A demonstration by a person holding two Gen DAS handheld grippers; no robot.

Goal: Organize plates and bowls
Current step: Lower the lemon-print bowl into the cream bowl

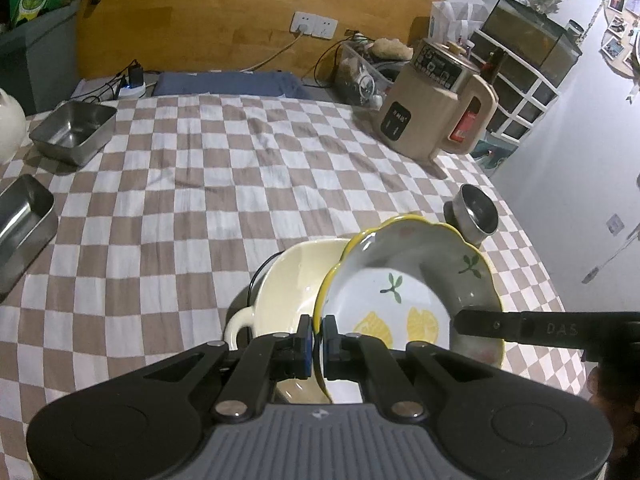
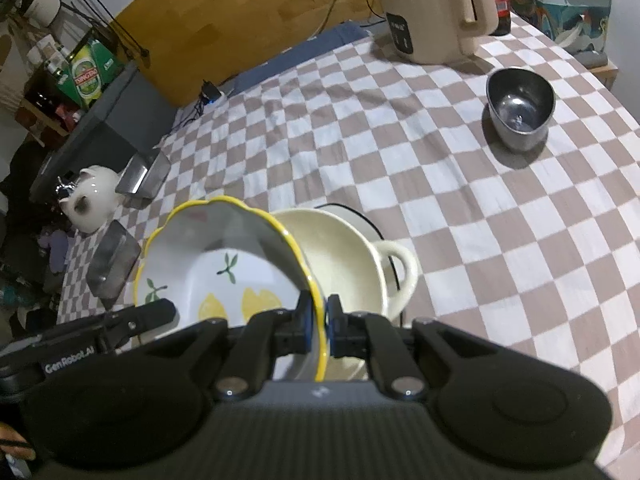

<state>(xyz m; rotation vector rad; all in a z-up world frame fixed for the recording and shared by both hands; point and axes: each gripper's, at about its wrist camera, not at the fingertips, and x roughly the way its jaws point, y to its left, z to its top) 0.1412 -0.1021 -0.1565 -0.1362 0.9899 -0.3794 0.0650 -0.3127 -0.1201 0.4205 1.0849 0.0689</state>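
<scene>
Your left hand-held gripper (image 1: 319,334) is pinching the yellow rim of the lemon plate (image 1: 404,300), which hangs tilted just above the cream bowl (image 1: 296,280) on the bench (image 1: 200,184). Two steel trays (image 1: 72,130) and a steel cup (image 1: 476,214) sit well apart, not yet gathered.

From the right wrist, your right hand-held gripper (image 2: 325,326) clamps the opposite rim of the same plate (image 2: 224,264), over the bowl (image 2: 340,256). The cup (image 2: 520,108) stands alone. I judge you're mid-stack: most sorting remains.
</scene>
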